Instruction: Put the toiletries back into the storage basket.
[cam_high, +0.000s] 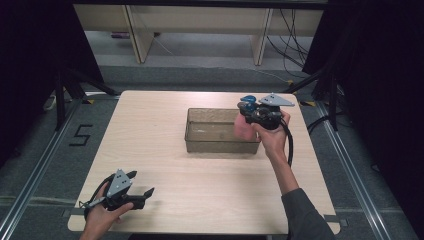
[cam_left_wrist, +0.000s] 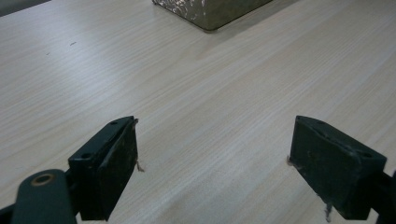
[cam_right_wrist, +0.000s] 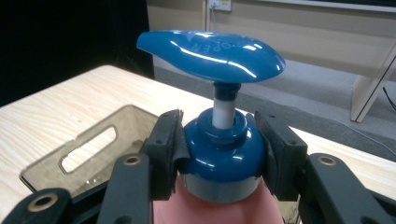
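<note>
My right gripper is shut on the blue collar of a pink pump bottle with a blue pump head. In the high view the bottle hangs upright over the right end of a clear brownish bin, held by the right gripper. My left gripper rests near the table's front left corner, jaws open and nothing between them. The left gripper view has its jaws wide apart over bare wood, the bin's corner far ahead.
The light wooden table carries the bin at centre right. Dark curtains flank both sides. Desk legs and cables stand on the floor behind the table. The bin's end wall has a handle cut-out.
</note>
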